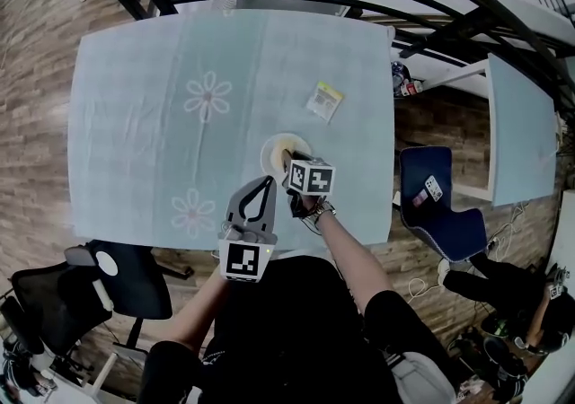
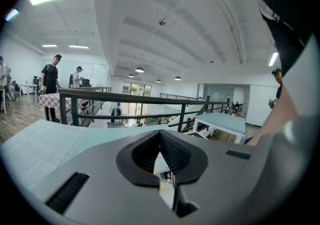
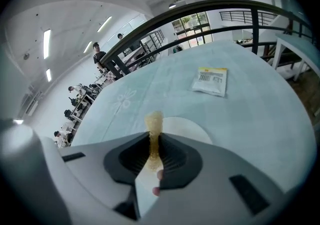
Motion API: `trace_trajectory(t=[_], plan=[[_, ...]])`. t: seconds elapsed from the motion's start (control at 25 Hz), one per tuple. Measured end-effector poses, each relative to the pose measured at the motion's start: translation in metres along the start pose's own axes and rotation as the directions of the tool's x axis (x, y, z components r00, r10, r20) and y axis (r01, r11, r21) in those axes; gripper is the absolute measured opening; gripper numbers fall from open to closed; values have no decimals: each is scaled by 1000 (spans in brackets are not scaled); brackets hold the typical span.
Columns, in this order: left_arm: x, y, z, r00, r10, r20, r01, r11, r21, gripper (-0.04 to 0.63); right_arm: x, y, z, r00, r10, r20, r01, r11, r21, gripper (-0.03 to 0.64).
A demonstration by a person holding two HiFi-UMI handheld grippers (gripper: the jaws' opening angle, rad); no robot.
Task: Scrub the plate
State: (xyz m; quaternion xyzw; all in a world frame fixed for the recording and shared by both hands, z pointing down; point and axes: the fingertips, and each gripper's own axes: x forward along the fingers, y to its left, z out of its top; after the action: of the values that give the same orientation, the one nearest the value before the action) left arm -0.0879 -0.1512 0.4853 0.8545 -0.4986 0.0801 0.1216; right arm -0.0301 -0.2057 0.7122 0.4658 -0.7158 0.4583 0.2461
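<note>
**Sponge clamped in right gripper, at the plate**

Right gripper: jaws clenched on a scrub sponge. It's a thin yellow-tan slab w/ coarse grainy texture, seen edge-on, upper end sticking out past the jaw tips.

Plate lies directly ahead of that gripper. It's round, white, smooth and shallow. In head view the gripper covers its near-right part. In right gripper view the sponge end shows against the plate's left portion. Contact btwn sponge & plate: can't tell.

Plate sits on the table, right of centre, nearer the front edge than the back. Table has a pale blue cloth w/ faint white flower prints.

Flat rectangular packet, white w/ a yellow strip, lies beyond the plate toward the right edge, well apart from it.

Left gripper: ribbed black pads closed tip to tip, nothing btwn them. It's held over the front edge, tips just left of the plate's near side, not touching it.
</note>
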Motion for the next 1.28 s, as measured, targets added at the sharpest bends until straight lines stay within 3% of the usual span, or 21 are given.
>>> trace_trajectory(t=[0.2, 0.56, 1.28], plan=[[-8, 5, -6, 1000, 22, -14, -22, 1000, 5, 11, 11, 20, -6, 999, 29, -27, -29, 999, -17, 52], [-15, 5, -13, 999, 31, -20, -31, 1000, 2, 11, 19, 3, -11, 999, -19, -48, 18, 1000, -19, 52], [-11, -15, -12, 999, -38, -23, 39, 999, 29, 11, 0, -29, -18, 996, -78, -44, 79, 996, 29, 52]])
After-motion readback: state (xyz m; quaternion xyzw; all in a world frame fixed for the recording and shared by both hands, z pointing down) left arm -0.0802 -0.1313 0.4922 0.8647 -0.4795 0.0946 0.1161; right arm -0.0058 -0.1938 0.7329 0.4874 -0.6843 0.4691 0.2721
